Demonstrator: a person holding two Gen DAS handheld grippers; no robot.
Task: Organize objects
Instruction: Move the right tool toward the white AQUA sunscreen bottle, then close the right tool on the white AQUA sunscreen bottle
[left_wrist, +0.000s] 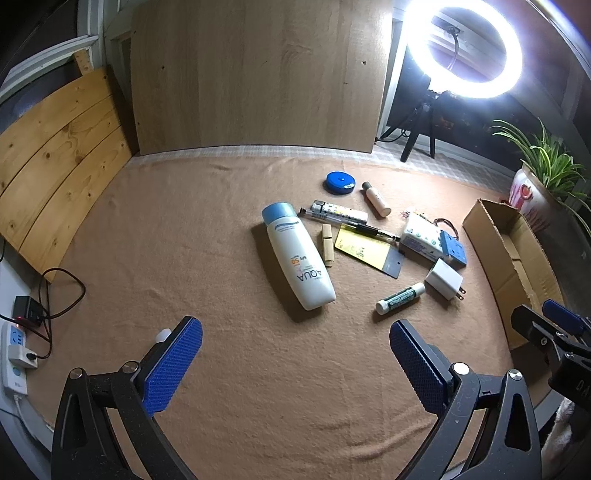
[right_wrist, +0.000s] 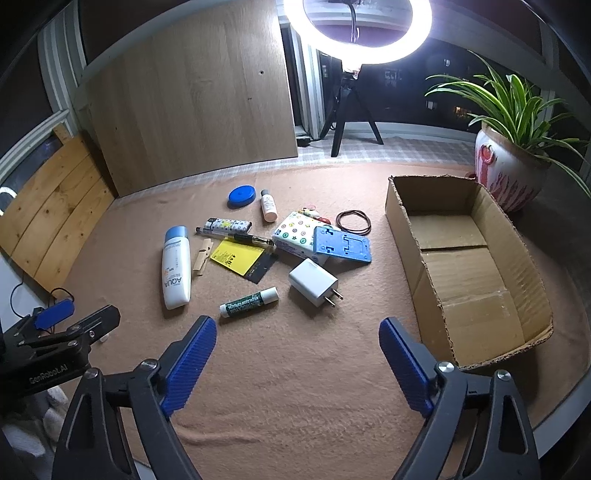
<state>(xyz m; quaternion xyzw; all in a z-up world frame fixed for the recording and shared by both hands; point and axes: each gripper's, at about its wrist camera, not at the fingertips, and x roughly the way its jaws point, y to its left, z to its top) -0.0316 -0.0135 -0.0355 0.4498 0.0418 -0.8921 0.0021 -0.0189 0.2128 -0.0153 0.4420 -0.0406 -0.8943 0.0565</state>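
- Two claws, both spread wide and holding nothing: left gripper (left_wrist: 295, 363) and right gripper (right_wrist: 297, 363), each hovering above bare blanket (right_wrist: 295, 424) short of the clutter
- Roughly a dozen loose items lying in a cluster at twelve o'clock of the left claw, and from ten to twelve o'clock of the right one
- Nearest to the right claw: lip balm stick (right_wrist: 248, 302) at eleven o'clock and white charger (right_wrist: 314, 286) at twelve, well apart from each other, both flat on the cloth
- Farther back: sunscreen bottle (right_wrist: 177, 266) at ten o'clock, wooden clip (right_wrist: 202, 256) just beside it, yellow card (right_wrist: 242, 259) partly under a pen (right_wrist: 236, 236), blue phone stand (right_wrist: 341, 244) leaning on a patterned box (right_wrist: 295, 234)
- At the far edge: blue round lid (right_wrist: 241, 195), small tube (right_wrist: 268, 206), lighter (right_wrist: 229, 224), loop of hair ties (right_wrist: 353, 222)
- Empty so far: cardboard box (right_wrist: 469, 332), at two o'clock of the right claw, likely the bin for everything
- Nothing sorted yet, judging by that bare box
- Best first pick probably the charger or balm: isolated, close, on the box side
- For the balm, pads set across its short width, low to the cloth, closing gently to avoid rolling it
- For the charger, a grip on the flat body, clear of the prongs
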